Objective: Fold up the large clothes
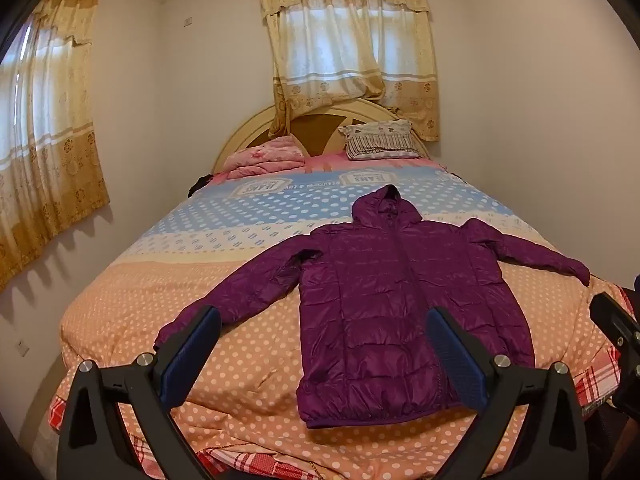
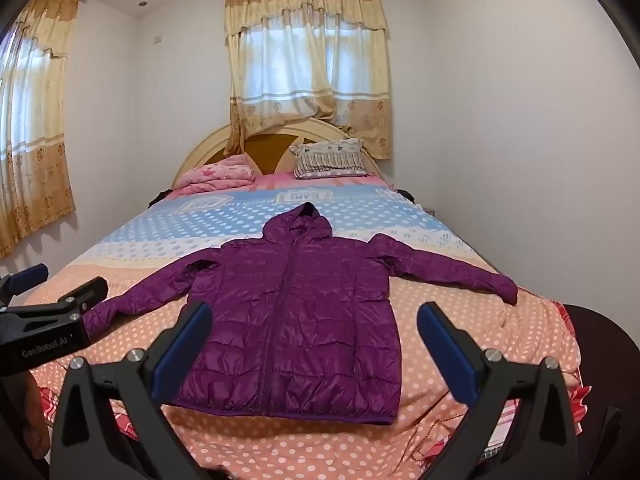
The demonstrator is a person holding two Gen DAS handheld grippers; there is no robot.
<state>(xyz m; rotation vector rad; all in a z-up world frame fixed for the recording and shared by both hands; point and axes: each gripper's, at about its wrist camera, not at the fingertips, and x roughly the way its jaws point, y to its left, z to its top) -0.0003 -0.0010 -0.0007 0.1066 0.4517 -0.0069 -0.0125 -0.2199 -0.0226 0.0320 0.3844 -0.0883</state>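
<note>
A purple hooded puffer jacket (image 1: 384,300) lies flat and zipped on the bed, hood toward the headboard, both sleeves spread out sideways. It also shows in the right wrist view (image 2: 296,320). My left gripper (image 1: 324,332) is open and empty, held above the foot of the bed, its fingers framing the jacket's left sleeve and hem. My right gripper (image 2: 316,328) is open and empty, held above the jacket's hem. The left gripper's body (image 2: 44,320) shows at the left edge of the right wrist view.
The bed (image 1: 160,280) has a polka-dot cover, orange near me and blue farther off. A folded pink blanket (image 1: 264,156) and a striped pillow (image 1: 380,140) lie by the rounded headboard (image 1: 256,128). White walls and curtained windows surround the bed.
</note>
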